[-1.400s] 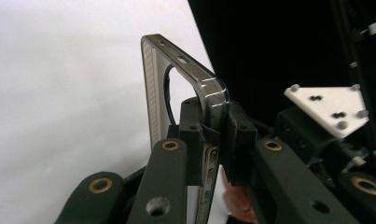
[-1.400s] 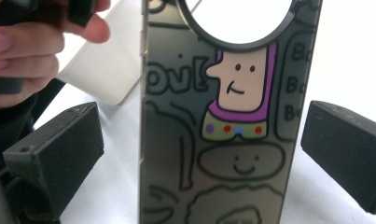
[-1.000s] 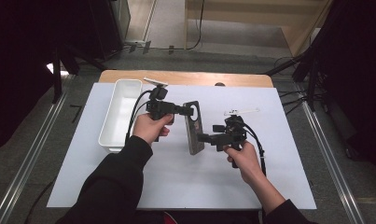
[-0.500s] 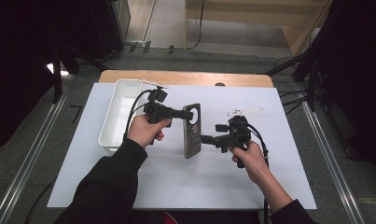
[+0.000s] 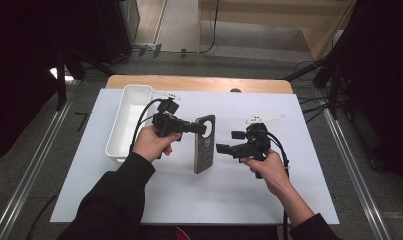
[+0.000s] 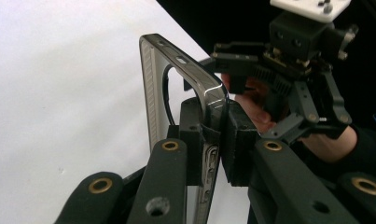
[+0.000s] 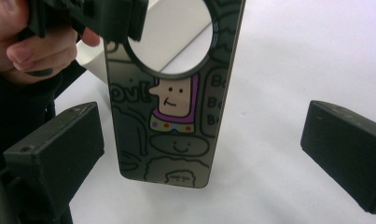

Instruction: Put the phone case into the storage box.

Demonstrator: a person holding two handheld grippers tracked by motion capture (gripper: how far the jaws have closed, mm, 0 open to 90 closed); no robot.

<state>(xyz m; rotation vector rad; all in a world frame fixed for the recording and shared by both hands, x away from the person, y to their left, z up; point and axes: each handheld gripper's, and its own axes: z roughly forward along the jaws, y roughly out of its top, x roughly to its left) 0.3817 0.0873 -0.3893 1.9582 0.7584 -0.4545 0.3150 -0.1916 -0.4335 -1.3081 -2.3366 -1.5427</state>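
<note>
The phone case point(image 5: 205, 143) is held above the white mat point(image 5: 299, 190), clamped at its upper edge by the left gripper point(image 5: 196, 128); the right gripper point(image 5: 220, 148) is levelled toward it, jaws spread, apparently not touching.

Left tongs point(image 5: 201, 128) clamped tight, pointing right; right tongs point(image 5: 220, 148) spread wide, pointing left; both forearms raised.
</note>
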